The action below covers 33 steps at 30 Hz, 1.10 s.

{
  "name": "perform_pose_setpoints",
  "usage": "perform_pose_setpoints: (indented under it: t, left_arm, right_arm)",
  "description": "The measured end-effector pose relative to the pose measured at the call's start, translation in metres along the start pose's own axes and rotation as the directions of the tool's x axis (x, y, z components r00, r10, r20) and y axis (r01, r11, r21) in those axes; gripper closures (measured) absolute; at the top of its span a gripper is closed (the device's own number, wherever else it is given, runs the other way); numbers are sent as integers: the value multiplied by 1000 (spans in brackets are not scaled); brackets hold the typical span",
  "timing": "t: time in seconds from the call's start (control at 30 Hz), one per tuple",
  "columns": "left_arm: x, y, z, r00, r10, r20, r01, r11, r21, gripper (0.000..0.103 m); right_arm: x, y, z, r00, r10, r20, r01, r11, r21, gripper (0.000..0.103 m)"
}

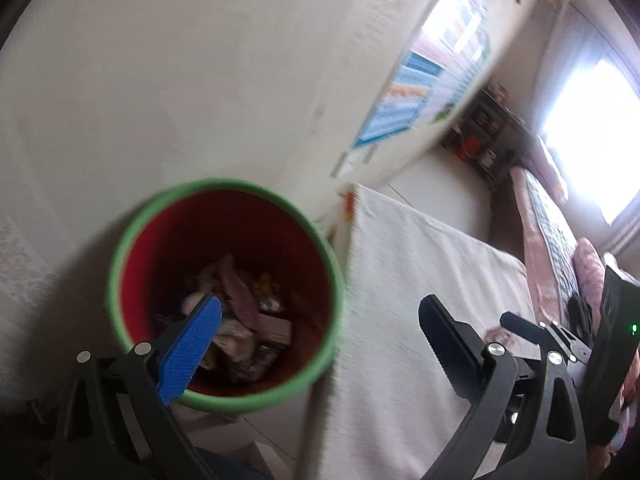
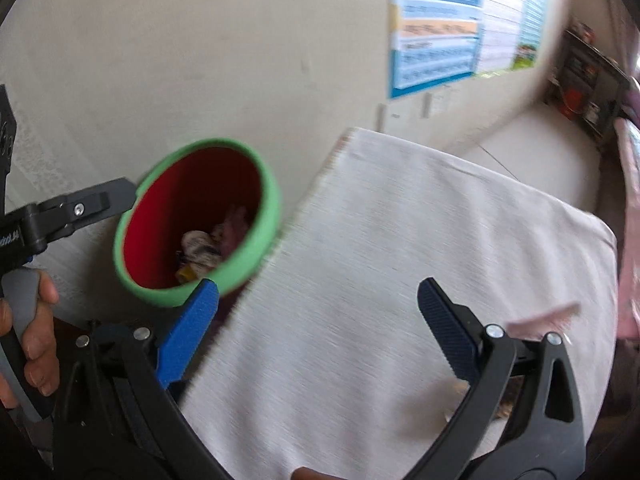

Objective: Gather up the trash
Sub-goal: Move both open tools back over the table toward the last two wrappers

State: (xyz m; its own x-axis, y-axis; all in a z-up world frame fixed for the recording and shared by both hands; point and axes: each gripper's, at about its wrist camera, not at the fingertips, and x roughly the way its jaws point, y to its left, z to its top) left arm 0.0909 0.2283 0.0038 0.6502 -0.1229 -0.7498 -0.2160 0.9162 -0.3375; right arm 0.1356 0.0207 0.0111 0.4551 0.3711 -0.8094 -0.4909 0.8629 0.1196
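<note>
A round bin (image 1: 132, 240) with a green rim and red inside stands on the floor against the wall, beside a table. Crumpled wrappers and paper (image 1: 240, 320) lie at its bottom. My left gripper (image 1: 320, 312) hangs open with nothing between its fingers; its left fingertip is over the bin's mouth and its right one over the table. In the right wrist view the bin (image 2: 268, 200) is to the left. My right gripper (image 2: 318, 292) is open and holds nothing above the white cloth. A pink scrap (image 2: 544, 318) lies on the cloth past its right finger.
The table (image 2: 400, 240) with the white cloth fills the middle and right. A hand (image 2: 36, 332) holds the left gripper's handle at the far left. A poster (image 2: 440, 32) hangs on the wall. A dark shelf (image 2: 580, 76) and a bed with pink covers (image 1: 552, 248) stand further back.
</note>
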Motion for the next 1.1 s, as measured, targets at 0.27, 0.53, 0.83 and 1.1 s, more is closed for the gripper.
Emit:
perform_pose_setpoints:
  t: [0.27, 0.53, 0.83, 1.1]
  left_arm:
    - [15, -73, -19, 997, -62, -51, 68, 990, 126, 8]
    - [30, -134, -40, 989, -105, -106, 126, 969, 215, 8]
    - [40, -184, -70, 980, -115, -162, 161, 937, 310, 8]
    - [58, -202, -90, 972, -99, -215, 172, 918, 356, 8]
  right_arm:
    - [-38, -77, -30, 996, -86, 25, 82, 989, 124, 5]
    - [-64, -143, -59, 987, -159, 22, 150, 963, 225, 5]
    - [-82, -183, -84, 980, -196, 17, 184, 943, 278, 5]
    - [-88, -213, -97, 975, -221, -1, 209, 922, 325, 5]
